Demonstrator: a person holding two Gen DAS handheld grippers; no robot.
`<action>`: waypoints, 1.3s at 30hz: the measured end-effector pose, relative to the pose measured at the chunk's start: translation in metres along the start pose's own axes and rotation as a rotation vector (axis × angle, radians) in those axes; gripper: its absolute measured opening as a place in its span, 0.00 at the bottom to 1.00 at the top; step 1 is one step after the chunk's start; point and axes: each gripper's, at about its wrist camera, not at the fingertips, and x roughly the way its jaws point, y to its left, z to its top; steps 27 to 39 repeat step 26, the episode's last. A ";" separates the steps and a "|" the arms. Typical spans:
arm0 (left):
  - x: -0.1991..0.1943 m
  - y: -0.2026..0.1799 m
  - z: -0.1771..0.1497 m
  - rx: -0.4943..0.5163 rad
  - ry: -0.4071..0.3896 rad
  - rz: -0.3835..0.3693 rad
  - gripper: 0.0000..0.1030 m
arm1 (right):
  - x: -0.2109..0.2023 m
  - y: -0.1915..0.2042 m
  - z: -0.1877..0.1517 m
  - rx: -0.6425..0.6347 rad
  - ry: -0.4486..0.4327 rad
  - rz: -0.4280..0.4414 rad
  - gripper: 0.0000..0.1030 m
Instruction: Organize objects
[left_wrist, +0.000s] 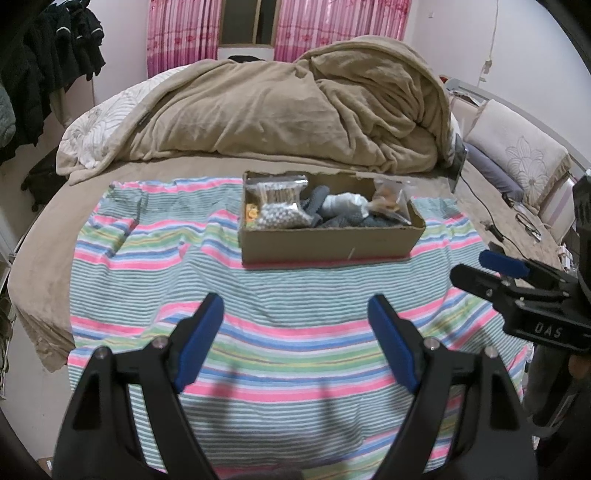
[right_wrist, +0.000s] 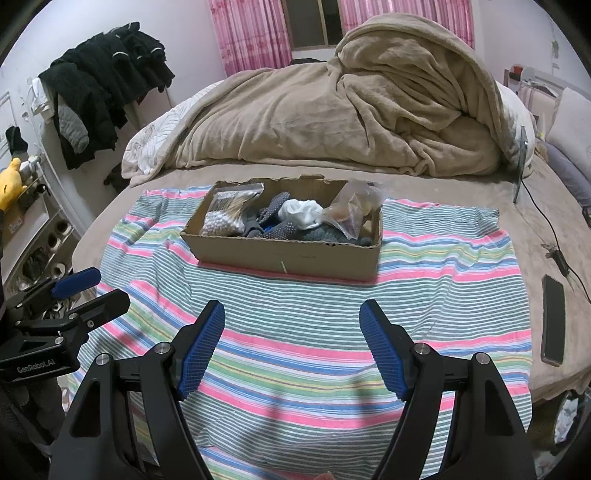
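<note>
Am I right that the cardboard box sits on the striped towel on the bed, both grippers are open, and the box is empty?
Not quite. The cardboard box is not empty: the right wrist view shows bags and cloth items inside. The rest holds: it sits on the striped towel, and the left gripper and right gripper are open.

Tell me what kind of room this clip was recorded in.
Almost certainly a home bedroom: a bed with a rumpled tan blanket, pink curtains at the window, and dark clothes piled on a rack. The cardboard box sits on a striped cloth.

"DAS" on right hand-held gripper (left_wrist: 491, 275); "GenRobot.AI" on left hand-held gripper (right_wrist: 92, 291).
</note>
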 end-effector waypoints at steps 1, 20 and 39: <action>0.000 0.000 0.000 0.000 0.000 0.000 0.79 | 0.000 0.000 0.000 0.000 0.000 0.001 0.76; 0.007 0.002 0.004 0.002 0.008 -0.003 0.79 | 0.004 -0.001 0.000 0.001 0.003 -0.001 0.76; 0.015 0.007 0.007 -0.006 0.015 -0.005 0.79 | 0.012 -0.004 0.001 -0.001 0.011 0.000 0.76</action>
